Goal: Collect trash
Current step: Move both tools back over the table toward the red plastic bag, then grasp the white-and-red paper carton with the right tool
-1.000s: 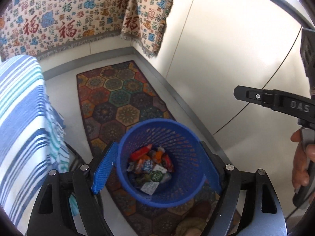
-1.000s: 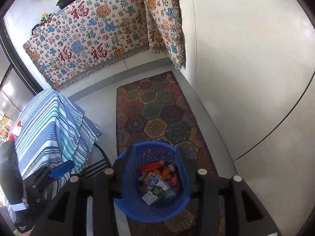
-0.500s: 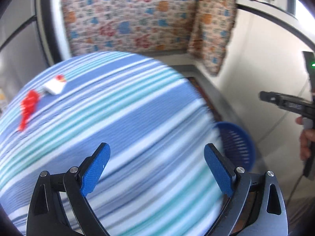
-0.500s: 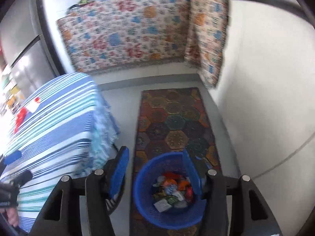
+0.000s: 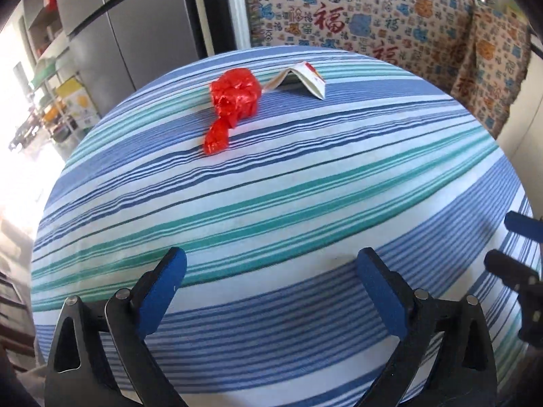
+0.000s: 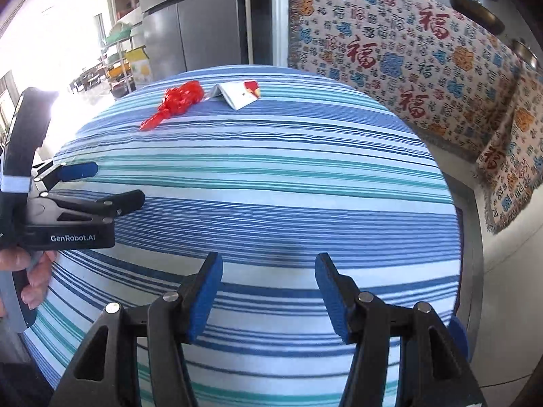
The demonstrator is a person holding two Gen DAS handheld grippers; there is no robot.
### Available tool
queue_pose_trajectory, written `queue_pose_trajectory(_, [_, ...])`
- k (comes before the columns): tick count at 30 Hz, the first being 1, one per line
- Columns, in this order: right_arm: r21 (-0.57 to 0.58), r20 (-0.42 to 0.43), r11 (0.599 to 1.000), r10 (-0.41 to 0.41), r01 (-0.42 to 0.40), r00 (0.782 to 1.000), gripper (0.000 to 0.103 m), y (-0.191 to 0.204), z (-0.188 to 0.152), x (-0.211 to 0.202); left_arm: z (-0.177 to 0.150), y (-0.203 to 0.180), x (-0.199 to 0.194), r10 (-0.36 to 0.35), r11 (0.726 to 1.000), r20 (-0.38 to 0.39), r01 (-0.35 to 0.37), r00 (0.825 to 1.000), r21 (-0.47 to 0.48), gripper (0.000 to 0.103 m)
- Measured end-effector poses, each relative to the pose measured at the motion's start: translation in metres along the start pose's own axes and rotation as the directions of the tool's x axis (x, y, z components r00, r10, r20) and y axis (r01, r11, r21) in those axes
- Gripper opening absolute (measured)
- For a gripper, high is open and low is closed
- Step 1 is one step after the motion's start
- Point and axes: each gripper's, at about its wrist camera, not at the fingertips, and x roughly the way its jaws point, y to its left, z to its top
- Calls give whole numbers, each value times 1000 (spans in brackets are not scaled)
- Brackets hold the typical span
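Observation:
A crumpled red plastic bag lies on the far side of the round table with the blue, teal and white striped cloth. Right beside it lies a folded white paper packet with red print. Both also show in the right wrist view, the bag and the packet. My left gripper is open and empty over the near part of the table; it shows from the side in the right wrist view. My right gripper is open and empty over the near edge.
A patterned cloth with red characters hangs behind the table. A grey refrigerator and shelves with goods stand at the back left. The blue bin's rim peeks past the table's right edge.
Both grippers swung up and left from over the blue trash bin to face the striped table. The red bag and the paper packet are now nearer and in sharp view.

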Motion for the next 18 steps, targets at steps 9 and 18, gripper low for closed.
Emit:
queue_pose_trajectory(9, [13,16,1000,-7,7,1000,73,11,13,22,35,29,30,-9,999,-5,9,1000,-45,102])
queue_pose_trajectory(18, [18,17,1000,-4,4,1000,78,10,14,26,99,39,68,-46,996,39,49,998,-79,101])
